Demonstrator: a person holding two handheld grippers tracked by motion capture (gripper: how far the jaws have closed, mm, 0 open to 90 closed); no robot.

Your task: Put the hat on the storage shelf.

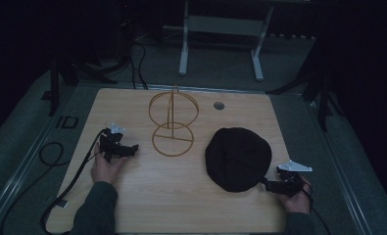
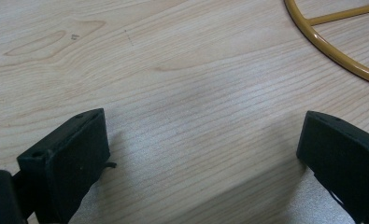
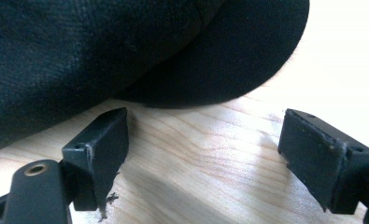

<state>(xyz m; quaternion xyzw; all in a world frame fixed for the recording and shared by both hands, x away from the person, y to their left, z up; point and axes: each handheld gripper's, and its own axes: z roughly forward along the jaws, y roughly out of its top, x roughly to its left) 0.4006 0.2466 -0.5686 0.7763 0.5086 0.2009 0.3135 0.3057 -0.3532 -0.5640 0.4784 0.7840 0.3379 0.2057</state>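
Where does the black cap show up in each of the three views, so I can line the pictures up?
High view: the black cap lies right of centre on the wooden table, just left of the right gripper.
Left gripper view: no cap; the gold wire stand crosses the top right corner.
Right gripper view: the cap spans the top, its brim ahead of the open jaws.
Shared landmark: the table's pale wood grain.

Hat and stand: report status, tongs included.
Left tongs open, beside stand. Right tongs open, just short of hat brim. Hat flat on table. Nothing between.

Black cap (image 3: 126, 51) just ahead of 2 jaws (spread apart).
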